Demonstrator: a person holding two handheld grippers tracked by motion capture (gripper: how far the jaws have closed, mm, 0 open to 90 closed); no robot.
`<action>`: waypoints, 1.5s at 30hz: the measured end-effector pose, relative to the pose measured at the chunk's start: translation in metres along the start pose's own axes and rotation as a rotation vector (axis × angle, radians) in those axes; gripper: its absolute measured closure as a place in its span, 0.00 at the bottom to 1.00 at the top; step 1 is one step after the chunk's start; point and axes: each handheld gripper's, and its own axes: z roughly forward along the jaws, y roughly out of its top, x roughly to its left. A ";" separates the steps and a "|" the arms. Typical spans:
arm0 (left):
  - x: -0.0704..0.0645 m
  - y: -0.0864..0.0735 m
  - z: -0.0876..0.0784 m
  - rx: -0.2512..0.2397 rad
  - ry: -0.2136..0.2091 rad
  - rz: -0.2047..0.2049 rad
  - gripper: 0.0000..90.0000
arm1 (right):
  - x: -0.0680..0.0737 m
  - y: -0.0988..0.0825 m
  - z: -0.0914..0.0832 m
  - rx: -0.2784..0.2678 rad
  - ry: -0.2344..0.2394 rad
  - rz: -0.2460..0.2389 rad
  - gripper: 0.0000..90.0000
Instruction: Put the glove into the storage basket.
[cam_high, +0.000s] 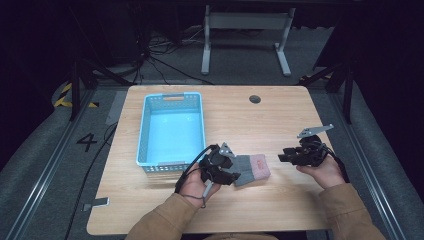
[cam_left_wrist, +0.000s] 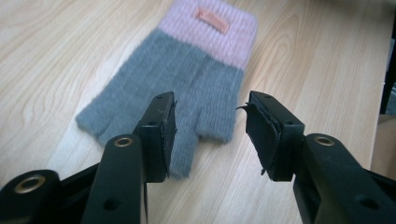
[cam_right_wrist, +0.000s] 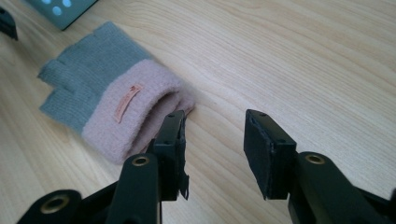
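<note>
**A:** What's on the table (cam_high: 280, 210)?

**B:** A wooden table seen from above. A grey knitted glove (cam_high: 251, 169) with a pink cuff (cam_high: 259, 164) lies flat near the front edge, just right of a blue basket (cam_high: 145, 131). A person's two hands come in from the bottom, each holding a black gripper.

**A:** Where are the grippers relative to the glove?

**B:** The left gripper (cam_high: 231, 176) is right at the glove's finger end, overlapping it in the high view. The right gripper (cam_high: 283, 157) is near the cuff end but apart from it, with bare wood between. So the left is nearer.

**A:** Are they holding it?

**B:** No. Both sets of jaws stand apart with nothing pinched. In the left gripper view the glove (cam_left_wrist: 175, 81) lies ahead and slightly left, its grey fingers pointing toward the jaws. In the right gripper view the cuff (cam_right_wrist: 135, 114) lies ahead and left, its opening facing the jaws.

**A:** How does the glove run?

**B:** Its long axis runs roughly left to right, fingers left, cuff right. Judging by this, a grasp would come from either end.
</note>
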 end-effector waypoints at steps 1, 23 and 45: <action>0.001 0.002 0.000 -0.002 -0.004 0.000 0.58 | 0.000 0.000 -0.001 -0.006 -0.008 -0.007 0.66; 0.012 0.031 0.022 -0.040 -0.100 -0.002 0.44 | -0.002 0.003 -0.011 -0.027 -0.026 -0.014 0.50; 0.017 0.023 0.066 0.105 0.025 -0.003 0.22 | 0.005 0.005 -0.009 -0.031 0.039 -0.048 0.51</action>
